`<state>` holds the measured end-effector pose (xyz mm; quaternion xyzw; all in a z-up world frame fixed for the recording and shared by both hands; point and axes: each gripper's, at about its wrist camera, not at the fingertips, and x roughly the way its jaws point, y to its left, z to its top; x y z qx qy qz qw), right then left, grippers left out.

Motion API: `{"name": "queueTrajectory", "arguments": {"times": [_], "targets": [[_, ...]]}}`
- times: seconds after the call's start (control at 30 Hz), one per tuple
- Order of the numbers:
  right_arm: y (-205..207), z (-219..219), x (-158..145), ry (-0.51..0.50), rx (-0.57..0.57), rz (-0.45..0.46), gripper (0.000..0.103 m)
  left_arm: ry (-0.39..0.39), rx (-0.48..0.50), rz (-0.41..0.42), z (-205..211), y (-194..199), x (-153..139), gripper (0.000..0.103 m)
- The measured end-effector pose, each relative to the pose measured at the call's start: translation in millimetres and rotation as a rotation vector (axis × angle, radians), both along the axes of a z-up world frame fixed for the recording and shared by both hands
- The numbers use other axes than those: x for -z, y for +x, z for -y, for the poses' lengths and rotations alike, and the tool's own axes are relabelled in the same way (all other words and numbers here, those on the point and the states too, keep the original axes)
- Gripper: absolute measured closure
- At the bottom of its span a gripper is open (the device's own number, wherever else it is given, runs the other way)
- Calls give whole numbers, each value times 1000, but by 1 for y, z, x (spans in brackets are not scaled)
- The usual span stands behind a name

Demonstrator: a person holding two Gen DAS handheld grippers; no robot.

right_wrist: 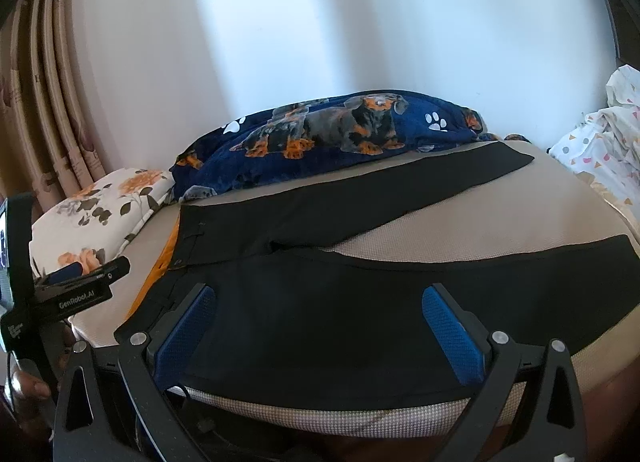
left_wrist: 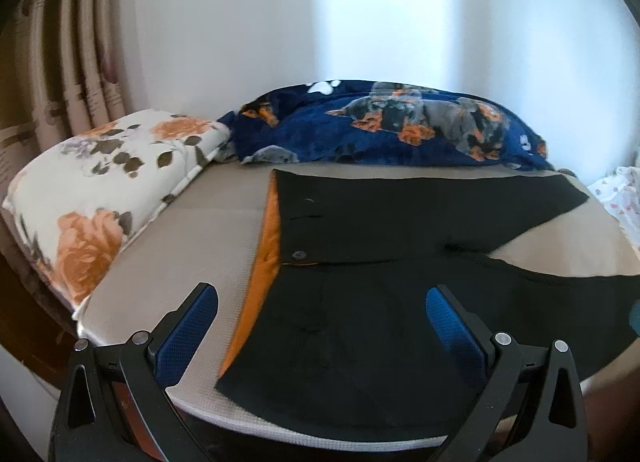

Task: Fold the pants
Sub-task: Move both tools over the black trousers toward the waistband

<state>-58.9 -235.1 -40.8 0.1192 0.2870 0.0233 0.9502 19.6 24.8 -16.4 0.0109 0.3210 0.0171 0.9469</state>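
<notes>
Pants [left_wrist: 360, 302] flat on bed | just ahead of both claws | left claw [left_wrist: 322, 326] apart | right claw [right_wrist: 320, 326] apart

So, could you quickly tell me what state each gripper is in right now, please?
Left gripper: open, holding nothing, poised over the black pants.
Right gripper: open, holding nothing, above the near pant leg.
</notes>
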Motion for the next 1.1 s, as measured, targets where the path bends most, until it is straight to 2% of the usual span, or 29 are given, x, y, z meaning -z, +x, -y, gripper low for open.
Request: {"name": "queueTrajectory", "arguments": {"times": [0.17,0.5,0.6,0.7,0.8,0.87,1.03,1.1], "targets": [[-4,1,8,-20,5,3,0,17,1,22,4,2,-3,0],[-1,11,8,-132,42,22,0,102,30,27,16,41,-23,0],[9,14,8,-131,53,1,0,114,50,-25,14,62,-22,0],[25,14,7,-108,58,-23,0,97,6,-87,1,95,-16,0],[44,14,2,-108,64,-52,0,36,-18,-151,-16,125,-11,0],[58,12,-3,-92,53,-84,0,46,-37,-188,-23,142,-10,0],[73,7,-25,-98,20,-95,0,110,-43,-160,-23,151,-6,0],[63,9,-28,-102,35,-57,0,109,-29,-150,-19,149,-2,0]]}}
